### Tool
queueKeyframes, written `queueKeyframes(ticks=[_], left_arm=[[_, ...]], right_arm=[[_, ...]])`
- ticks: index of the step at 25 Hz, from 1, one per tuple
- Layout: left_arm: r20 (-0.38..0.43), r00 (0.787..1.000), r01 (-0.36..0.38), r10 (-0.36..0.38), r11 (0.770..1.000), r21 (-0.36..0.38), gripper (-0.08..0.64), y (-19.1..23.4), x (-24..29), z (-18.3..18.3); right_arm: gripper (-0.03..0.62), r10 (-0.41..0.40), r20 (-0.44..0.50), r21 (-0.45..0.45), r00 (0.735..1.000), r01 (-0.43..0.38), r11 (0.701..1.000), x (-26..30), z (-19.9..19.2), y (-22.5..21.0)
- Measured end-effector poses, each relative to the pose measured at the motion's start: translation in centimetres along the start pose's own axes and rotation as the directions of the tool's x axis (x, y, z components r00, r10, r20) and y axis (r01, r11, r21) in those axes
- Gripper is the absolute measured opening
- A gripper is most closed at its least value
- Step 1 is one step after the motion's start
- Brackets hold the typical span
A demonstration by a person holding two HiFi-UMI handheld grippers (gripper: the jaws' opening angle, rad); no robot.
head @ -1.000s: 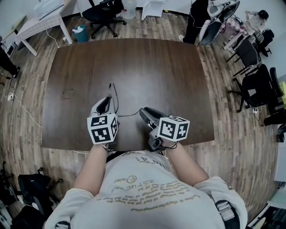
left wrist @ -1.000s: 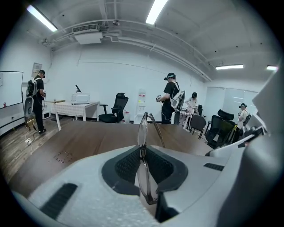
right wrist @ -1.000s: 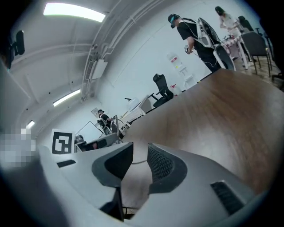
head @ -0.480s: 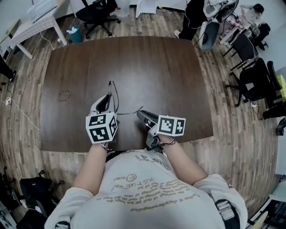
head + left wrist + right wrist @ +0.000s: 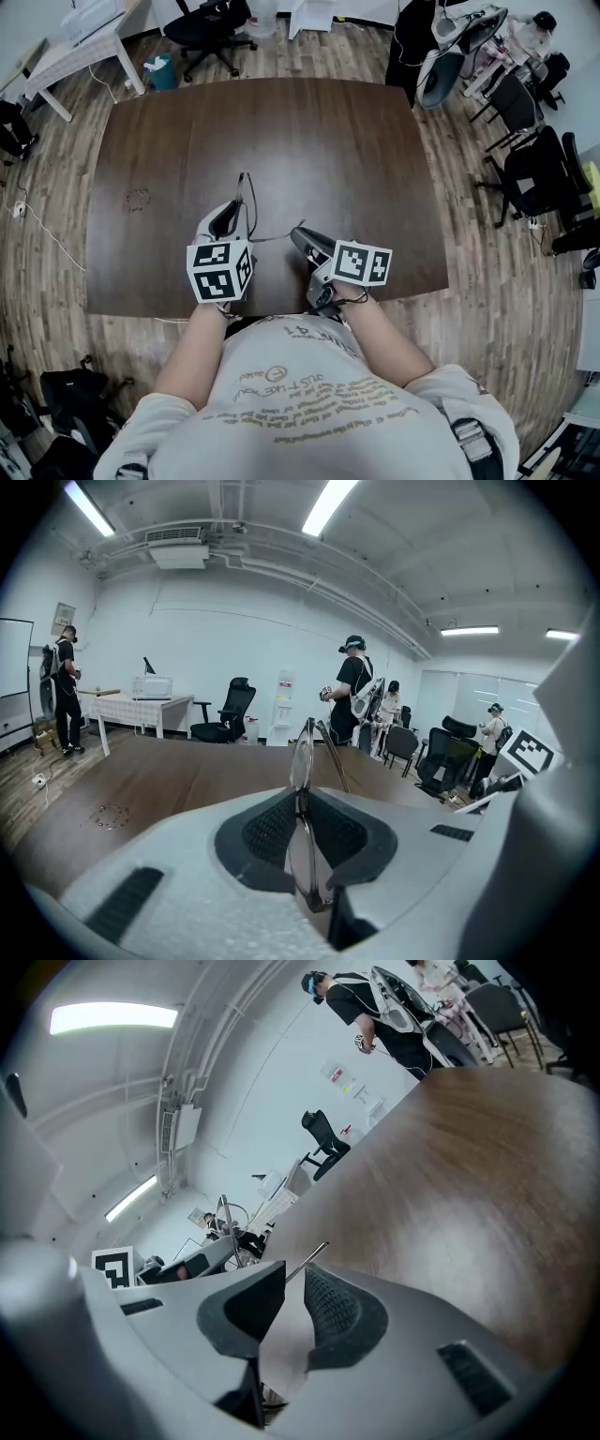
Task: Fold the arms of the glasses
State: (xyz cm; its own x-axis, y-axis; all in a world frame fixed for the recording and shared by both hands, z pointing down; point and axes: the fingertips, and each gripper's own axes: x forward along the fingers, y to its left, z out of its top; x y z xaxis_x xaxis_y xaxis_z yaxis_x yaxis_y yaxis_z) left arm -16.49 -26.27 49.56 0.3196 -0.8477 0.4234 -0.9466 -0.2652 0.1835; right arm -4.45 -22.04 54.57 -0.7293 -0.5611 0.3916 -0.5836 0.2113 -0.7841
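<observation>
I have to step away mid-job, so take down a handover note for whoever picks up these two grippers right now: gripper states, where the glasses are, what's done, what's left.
Left gripper: jaws shut on the glasses, clamped at a lens, held over the table.
Right gripper: jaws have just been closing but are not yet pinching. The tip of one glasses arm sits between them.
Done: neither arm looks folded.
Left: fold both arms in.

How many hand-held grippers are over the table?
2. The left hand-held gripper, at the table's near edge, clamps the glasses; the right hand-held gripper, beside it, has just been closing around their arm without pressing it.
</observation>
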Motion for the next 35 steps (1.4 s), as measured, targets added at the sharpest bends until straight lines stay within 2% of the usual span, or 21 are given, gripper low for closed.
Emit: queueKeyframes(ticks=[9, 22, 35], left_arm=[[-0.019, 0.999, 0.051, -0.050, 0.995, 0.081, 0.051, -0.9, -0.1, -0.5], [-0.054, 0.994, 0.103, -0.097, 0.986, 0.129, 0.051, -3.1, 0.2, -1.3], [-0.071, 0.990, 0.133, -0.124, 0.979, 0.156, 0.051, -4.7, 0.0, -1.8]], right_arm=[[0.058, -0.004, 0.031, -0.016, 1.000, 0.004, 1.000, 0.5, 0.7, 0.8], [0.051, 0.028, 0.078, -0.074, 0.997, -0.022, 0.997, 0.3, 3.3, 2.8], [0.048, 0.071, 0.084, -0.112, 0.994, -0.061, 0.992, 0.7, 4.2, 4.7]])
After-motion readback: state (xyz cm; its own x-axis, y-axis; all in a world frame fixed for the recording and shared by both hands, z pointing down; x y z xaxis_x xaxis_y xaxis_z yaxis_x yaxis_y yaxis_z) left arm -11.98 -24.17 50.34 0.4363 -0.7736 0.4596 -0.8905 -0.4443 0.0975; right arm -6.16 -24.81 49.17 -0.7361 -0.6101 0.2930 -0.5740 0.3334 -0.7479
